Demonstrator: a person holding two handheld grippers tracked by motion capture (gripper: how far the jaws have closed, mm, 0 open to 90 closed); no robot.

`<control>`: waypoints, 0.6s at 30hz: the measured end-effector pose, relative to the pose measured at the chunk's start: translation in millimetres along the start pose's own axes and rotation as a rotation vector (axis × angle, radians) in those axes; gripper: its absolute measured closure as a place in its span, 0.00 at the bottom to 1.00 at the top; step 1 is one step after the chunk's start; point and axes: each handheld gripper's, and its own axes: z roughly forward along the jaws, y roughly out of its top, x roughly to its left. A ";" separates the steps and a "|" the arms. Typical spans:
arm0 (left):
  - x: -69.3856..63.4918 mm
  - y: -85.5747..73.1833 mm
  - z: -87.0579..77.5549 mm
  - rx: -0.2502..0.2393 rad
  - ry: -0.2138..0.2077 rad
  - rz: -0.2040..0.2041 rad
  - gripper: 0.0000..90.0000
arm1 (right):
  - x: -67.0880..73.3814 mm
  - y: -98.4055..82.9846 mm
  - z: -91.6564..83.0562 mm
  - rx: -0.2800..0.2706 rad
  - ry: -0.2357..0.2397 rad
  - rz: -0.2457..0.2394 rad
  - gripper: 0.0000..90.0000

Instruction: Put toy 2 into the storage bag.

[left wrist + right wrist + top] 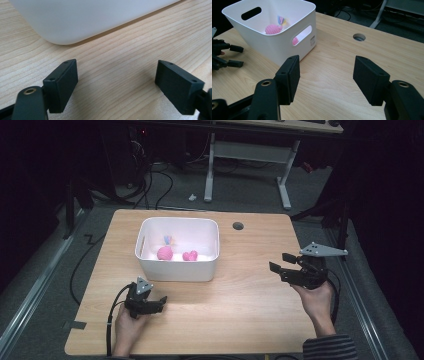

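High view: white bin (177, 251) mid-table, pink ball (165, 253) and pink heart toy (190, 255) inside on bin floor. Left gripper (161, 301) just in front of bin, jaws apart, empty. Right gripper (280, 262) right of bin, jaws apart, empty. Advice: come over bin rim from above, descend straight, avoid wall.

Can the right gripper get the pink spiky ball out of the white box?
Probably yes. The right gripper is open and empty, the white box has no lid, and the pink spiky ball lies uncovered inside. It would have to go over the wall.
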 end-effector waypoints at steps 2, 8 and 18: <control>0.0 0.0 0.0 0.000 0.000 0.000 0.21 | 0.8 -4.4 -0.1 -0.007 0.013 0.016 0.43; -0.2 0.0 0.1 0.000 0.002 0.001 0.21 | -2.7 -24.4 2.8 0.014 0.003 0.044 0.43; -0.4 0.0 0.2 0.000 0.003 0.000 0.21 | -5.3 -45.0 9.5 0.021 0.002 0.066 0.43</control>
